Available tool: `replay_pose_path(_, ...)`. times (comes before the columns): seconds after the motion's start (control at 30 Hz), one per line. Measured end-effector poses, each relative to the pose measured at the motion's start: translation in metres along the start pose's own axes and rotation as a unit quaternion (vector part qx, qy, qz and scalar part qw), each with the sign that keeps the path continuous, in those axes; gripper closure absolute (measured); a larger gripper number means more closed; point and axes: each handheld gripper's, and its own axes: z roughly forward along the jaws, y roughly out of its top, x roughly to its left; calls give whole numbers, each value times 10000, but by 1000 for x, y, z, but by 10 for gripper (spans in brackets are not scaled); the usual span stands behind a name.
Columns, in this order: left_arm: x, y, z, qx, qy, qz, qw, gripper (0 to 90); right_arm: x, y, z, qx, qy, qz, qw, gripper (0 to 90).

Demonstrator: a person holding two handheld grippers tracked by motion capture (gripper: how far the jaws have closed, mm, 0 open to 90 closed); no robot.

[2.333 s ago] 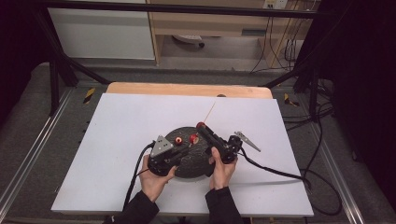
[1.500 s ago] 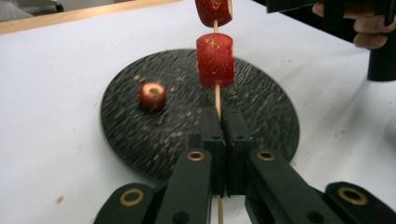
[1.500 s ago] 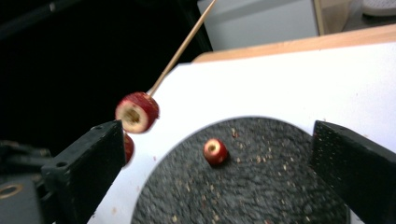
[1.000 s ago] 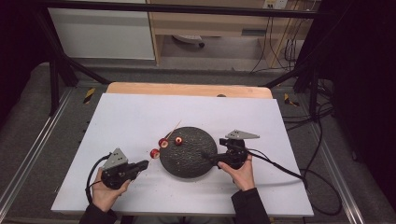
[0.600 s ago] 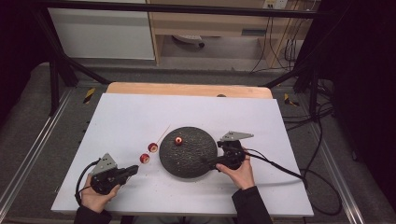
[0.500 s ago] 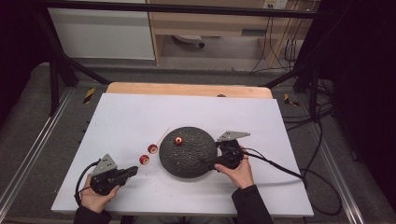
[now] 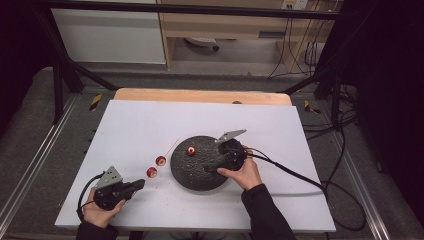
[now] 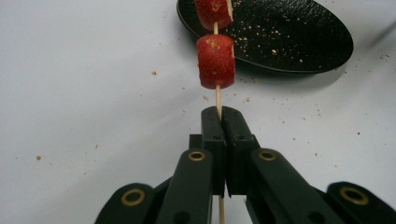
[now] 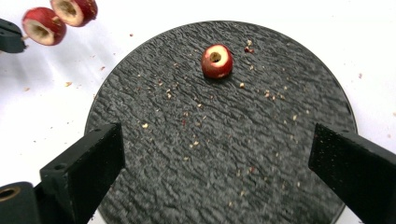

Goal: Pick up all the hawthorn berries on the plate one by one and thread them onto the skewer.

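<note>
Left tongs [image 8: 219, 122] clenched on thin skewer [image 8: 217, 95] carrying two fruit pieces [image 8: 215, 60], left of plate [image 7: 192, 175]. Right tongs [image 9: 217, 172] released above plate; loose cored piece [image 9: 216, 61] there. Fruit light, soft, bruisable; skewer snappable, grip bare stick.

We see the white rectangular table top [image 7: 150, 125] brightly and evenly lit from above in the high view, while the surroundings at both sides fall into near blackness. That view is soft and low in detail. In the left gripper view the round black textured plate [image 8: 299, 32] casts a short soft shadow toward us on the white surface, and the red cored fruit pieces on the thin wooden skewer [image 8: 215, 60] are fairly sharp. In the right gripper view the plate's rough grain is crisp at centre; the fruit pieces at the upper left corner [image 9: 41, 25] and the near black jaws look blurred.
</note>
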Motion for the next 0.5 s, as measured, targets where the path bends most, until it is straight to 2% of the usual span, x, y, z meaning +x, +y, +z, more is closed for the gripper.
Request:
replay_pose_path(0.27,2,0,-1,-29,15,-22,10000,886,0,27,15,283,-18,-190,9994,65)
replay_pose_path(0.5,3,1,-1,1,54,-38,10000,886,2,46,34,601,-20,-405,9974,105)
